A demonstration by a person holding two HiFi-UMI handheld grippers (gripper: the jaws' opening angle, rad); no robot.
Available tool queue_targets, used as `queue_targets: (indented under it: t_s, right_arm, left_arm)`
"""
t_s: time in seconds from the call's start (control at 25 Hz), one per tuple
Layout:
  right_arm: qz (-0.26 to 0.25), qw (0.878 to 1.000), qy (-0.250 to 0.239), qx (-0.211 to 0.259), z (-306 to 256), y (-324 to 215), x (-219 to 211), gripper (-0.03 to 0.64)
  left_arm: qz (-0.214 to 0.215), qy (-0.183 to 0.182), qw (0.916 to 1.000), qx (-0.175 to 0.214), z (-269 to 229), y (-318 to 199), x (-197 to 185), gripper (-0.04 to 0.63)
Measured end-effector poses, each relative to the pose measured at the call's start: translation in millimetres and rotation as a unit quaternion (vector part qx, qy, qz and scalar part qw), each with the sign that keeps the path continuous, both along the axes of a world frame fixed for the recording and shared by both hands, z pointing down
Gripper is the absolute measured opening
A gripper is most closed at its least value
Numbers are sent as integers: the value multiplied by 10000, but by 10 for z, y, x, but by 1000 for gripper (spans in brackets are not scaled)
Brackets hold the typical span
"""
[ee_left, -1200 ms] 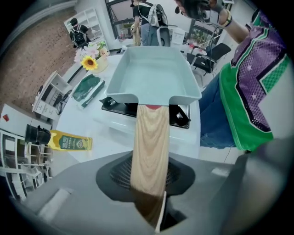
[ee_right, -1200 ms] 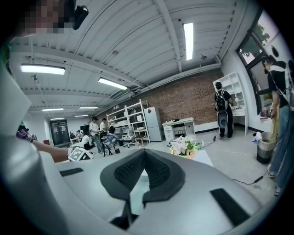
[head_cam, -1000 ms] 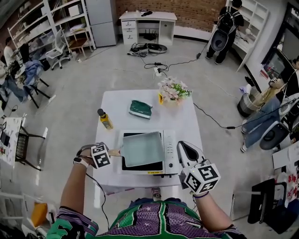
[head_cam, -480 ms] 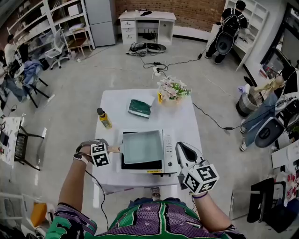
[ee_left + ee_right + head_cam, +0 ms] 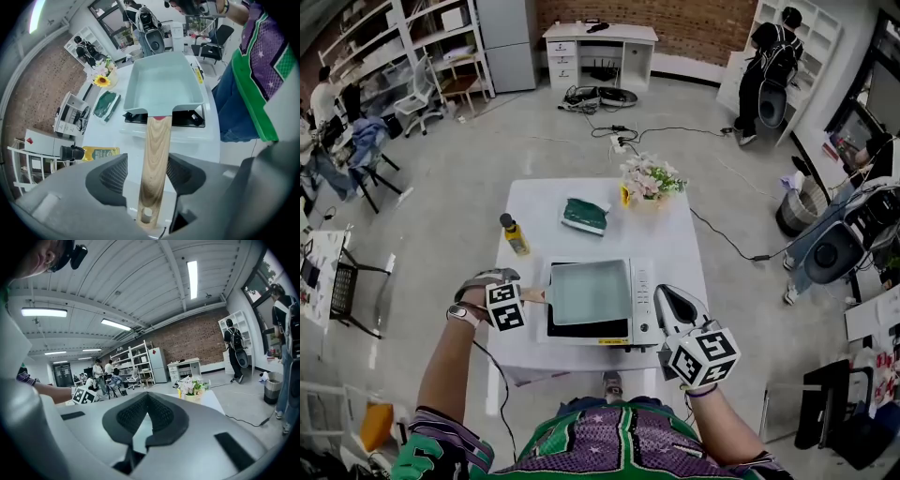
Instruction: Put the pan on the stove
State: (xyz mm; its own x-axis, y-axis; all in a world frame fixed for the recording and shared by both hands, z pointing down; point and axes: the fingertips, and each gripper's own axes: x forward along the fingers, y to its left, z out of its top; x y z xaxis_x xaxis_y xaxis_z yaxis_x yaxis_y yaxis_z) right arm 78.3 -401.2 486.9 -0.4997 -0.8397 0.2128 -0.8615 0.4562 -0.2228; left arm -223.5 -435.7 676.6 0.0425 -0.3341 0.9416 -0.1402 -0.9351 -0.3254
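On the stove [image 5: 643, 305], toward the near edge of the white desk [image 5: 534, 211], the pan [image 5: 589, 292] sits flat, its wooden handle [image 5: 154, 154] sticking out to the left; the left gripper [image 5: 528, 297] straddles that handle, and its fingers [image 5: 111, 174] have just been opening, so the ribbed pads stand clear of the wood on both sides, released. The step in hand looks like the let-go; it is best done by drawing the gripper straight back along the handle, without snagging the holed end and dragging the pan off the black glass. The right gripper [image 5: 668, 296], just right of the stove, has its fingers clenched on nothing. The pan is square, shallow, smooth and pale grey-green; the handle is flat, light-grained wood; the stove is a white slab with a glossy dark top.
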Motion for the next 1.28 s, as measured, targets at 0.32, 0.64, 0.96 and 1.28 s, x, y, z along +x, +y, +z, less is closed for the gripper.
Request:
queue_targets:
  t_s: [0.32,0.64,0.96,1.28]
  right_arm:
    - [-59,10000,-23,70,-74,96,-94,2]
    - [-21,9999,12,124,-185,265,-144,2]
    - [96,9995,98,270,-358,490,-86,2]
    - [253,9987,137,416,-534,878,-114,2]
  left_arm:
    - [-38,176,9997,164,-306,60,2,249]
    - [-194,487,9978,404,-628,167,-84,249]
    - [-617,1830,9779,804,-1175,565,54,247]
    - [-1113,3479,9263,920,-1439,1209,192,242]
